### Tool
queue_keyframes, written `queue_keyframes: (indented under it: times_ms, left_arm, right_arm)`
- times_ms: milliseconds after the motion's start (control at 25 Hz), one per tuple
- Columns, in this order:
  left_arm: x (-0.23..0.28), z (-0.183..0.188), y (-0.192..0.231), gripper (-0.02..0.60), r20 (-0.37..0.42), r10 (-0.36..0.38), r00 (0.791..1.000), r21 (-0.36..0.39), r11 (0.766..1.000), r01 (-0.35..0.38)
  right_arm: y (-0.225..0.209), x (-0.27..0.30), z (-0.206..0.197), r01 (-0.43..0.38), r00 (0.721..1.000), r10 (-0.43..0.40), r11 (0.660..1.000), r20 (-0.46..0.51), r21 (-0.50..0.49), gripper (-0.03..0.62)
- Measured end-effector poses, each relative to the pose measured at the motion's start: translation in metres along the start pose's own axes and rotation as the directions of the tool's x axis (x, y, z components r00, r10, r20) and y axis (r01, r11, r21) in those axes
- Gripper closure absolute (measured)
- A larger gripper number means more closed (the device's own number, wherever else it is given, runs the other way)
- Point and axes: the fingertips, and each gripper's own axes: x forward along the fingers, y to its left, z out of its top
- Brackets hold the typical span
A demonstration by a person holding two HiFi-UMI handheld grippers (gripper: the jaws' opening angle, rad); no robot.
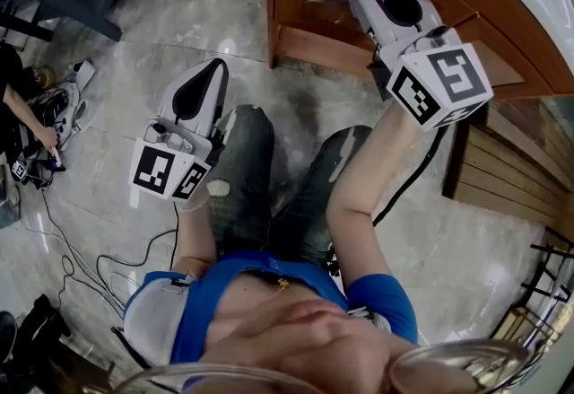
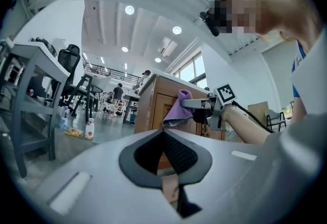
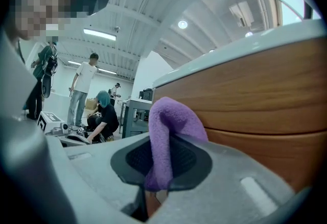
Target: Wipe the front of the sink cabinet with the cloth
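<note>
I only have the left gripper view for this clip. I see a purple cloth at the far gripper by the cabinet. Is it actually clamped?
Observer: Yes. In the right gripper view, the right gripper is shut on the cloth, which folds over the jaw tips.
Operator: Is it on the wood?
Observer: The head view shows the cloth against the cabinet front, apparently touching it.
Operator: Where does my gripper sit?
Observer: In the head view, the left gripper hangs above the person's left knee, apart from the cabinet.
</note>
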Motion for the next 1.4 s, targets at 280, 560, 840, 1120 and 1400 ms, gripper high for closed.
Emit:
queue_keyframes:
  times_ms: [280,560,840,1120,1400]
  left_arm:
    - [-0.016,0.0,0.01,0.581,-0.002,0.067,0.998,0.019,0.998,-0.067]
    - [-0.036,0.008,0.018,0.581,0.002,0.097,0.995,0.024,0.995,-0.097]
    - [-0.046,0.002,0.034,0.581,0.005,0.125,0.992,0.011,0.992,-0.125]
    - [-0.036,0.001,0.03,0.581,0.018,0.096,0.995,0.0,0.995,-0.096]
    - [-0.026,0.001,0.027,0.581,0.034,0.074,0.997,-0.011,0.997,-0.074]
  right_arm:
    - [0.028,0.036,0.002,-0.096,0.995,0.097,0.995,0.016,-0.026,0.542]
    - [0.053,0.058,0.01,-0.143,0.989,0.143,0.99,0.041,-0.019,0.542]
    - [0.065,0.077,0.005,-0.154,0.987,0.155,0.988,0.051,-0.029,0.542]
    - [0.064,0.077,0.002,-0.107,0.992,0.11,0.993,0.064,-0.053,0.542]
    - [0.065,0.079,-0.025,-0.104,0.995,0.104,0.993,0.009,-0.051,0.542]
